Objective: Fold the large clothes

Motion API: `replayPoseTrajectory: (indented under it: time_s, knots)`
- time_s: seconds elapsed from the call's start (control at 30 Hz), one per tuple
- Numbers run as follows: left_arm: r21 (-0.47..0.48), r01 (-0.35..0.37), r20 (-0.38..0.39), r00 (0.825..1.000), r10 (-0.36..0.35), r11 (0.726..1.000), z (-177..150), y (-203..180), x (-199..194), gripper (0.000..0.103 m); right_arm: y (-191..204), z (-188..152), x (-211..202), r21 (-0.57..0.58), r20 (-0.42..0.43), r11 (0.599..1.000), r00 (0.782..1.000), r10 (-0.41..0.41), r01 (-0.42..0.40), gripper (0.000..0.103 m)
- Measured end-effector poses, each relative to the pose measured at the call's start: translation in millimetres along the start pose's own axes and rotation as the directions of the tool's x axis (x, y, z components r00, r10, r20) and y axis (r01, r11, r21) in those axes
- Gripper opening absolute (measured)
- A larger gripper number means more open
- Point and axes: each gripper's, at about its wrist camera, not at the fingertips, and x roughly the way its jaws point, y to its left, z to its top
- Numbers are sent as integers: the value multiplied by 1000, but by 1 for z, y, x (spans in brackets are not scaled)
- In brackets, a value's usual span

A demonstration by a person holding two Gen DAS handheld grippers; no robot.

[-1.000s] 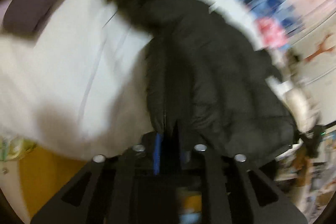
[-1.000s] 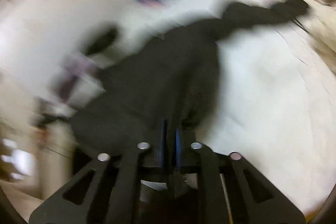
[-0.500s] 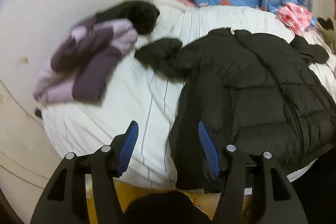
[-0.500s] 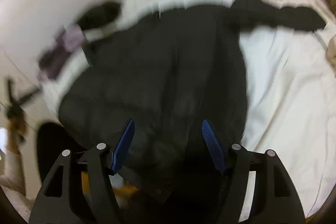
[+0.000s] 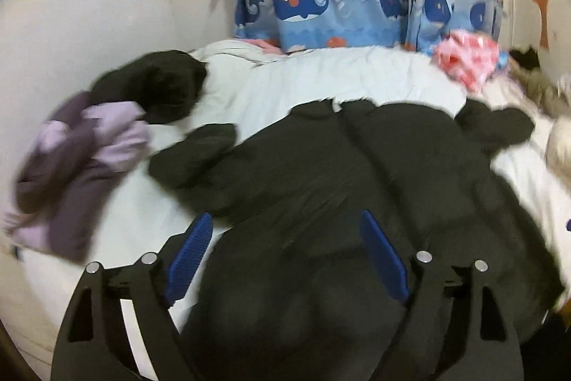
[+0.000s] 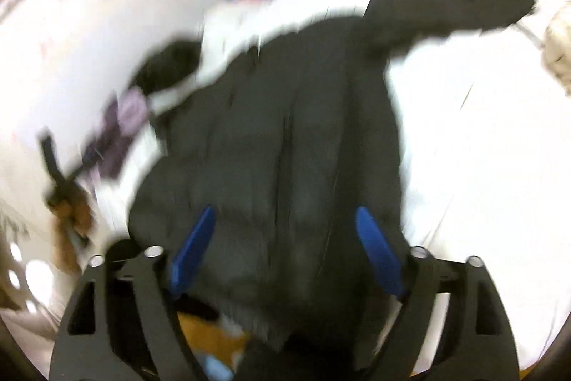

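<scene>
A large black puffer jacket (image 5: 357, 174) lies spread flat on the white bed (image 5: 321, 77), sleeves out to both sides; it also shows in the right wrist view (image 6: 285, 138). My left gripper (image 5: 285, 231) is open and empty above the jacket's lower hem, its blue pads (image 5: 189, 252) wide apart. My right gripper (image 6: 285, 224) is open and empty too, above the jacket's lower part. The right wrist view is blurred by motion.
A purple and lilac garment (image 5: 78, 166) and a black one (image 5: 160, 84) lie on the bed's left side by the wall. A pink patterned cloth (image 5: 467, 59) lies at the far right. A whale-print curtain (image 5: 339, 9) hangs behind the bed.
Both grippers were shut on the jacket's edge one second ago; they have since opened, let go and drawn back. The jacket now lies spread on the bed.
</scene>
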Motion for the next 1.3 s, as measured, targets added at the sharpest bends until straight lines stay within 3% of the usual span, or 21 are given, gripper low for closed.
replayPoseTrajectory:
  time_s: [0.17, 0.23, 0.33, 0.43, 0.53, 0.73, 0.9, 0.97, 1.03, 1.07, 1.1, 1.13, 1.2, 1.3]
  knots:
    - [-70, 23, -2, 1000, -23, 997, 24, -42, 79, 82, -63, 79, -33, 206, 243, 977, 970, 11, -62, 94]
    - [-77, 20, 7, 1000, -19, 997, 27, -55, 101, 82, -97, 114, -30, 276, 288, 960, 957, -36, -47, 94]
    - [-71, 23, 8, 1000, -22, 997, 28, -67, 128, 82, -159, 156, -9, 425, 318, 904, 943, -94, -53, 94]
    - [-59, 10, -18, 1000, -11, 998, 19, -69, 142, 82, -211, 197, 5, 487, 315, 873, 924, -216, 38, 94]
    - [-74, 44, -67, 997, -49, 996, 18, -67, 144, 82, -254, 241, 11, 498, 298, 850, 886, -355, 173, 94]
    - [-63, 65, -32, 997, -68, 996, 19, -70, 129, 86, -340, 275, 36, 607, 243, 753, 842, -482, 255, 94]
    - [-15, 16, 1, 1000, -16, 1000, 18, -79, 125, 86, -382, 284, 56, 639, 161, 681, 803, -573, 357, 94]
    - [11, 0, -4, 1000, 0, 1000, 16, -84, 128, 86, -391, 280, 63, 653, 164, 672, 801, -576, 350, 84]
    - [28, 0, -22, 1000, 1, 1000, 15, -88, 132, 86, -393, 277, 66, 646, 188, 685, 800, -570, 337, 58]
    - [35, 2, -29, 1000, -1, 999, 14, -90, 133, 86, -393, 276, 66, 645, 204, 691, 798, -567, 326, 52]
    - [46, 1, -34, 999, 0, 999, 13, -92, 134, 86, -393, 274, 64, 642, 221, 693, 786, -577, 328, 39]
    - [55, 0, -32, 999, 2, 998, 12, -94, 134, 86, -389, 271, 60, 640, 241, 700, 781, -576, 318, 18]
    - [72, -6, -19, 1000, 7, 997, 11, -97, 131, 86, -385, 266, 51, 643, 286, 715, 779, -558, 276, 13]
    - [88, -10, -3, 1000, 11, 996, 11, -101, 127, 86, -371, 266, 39, 627, 342, 736, 758, -555, 256, 10]
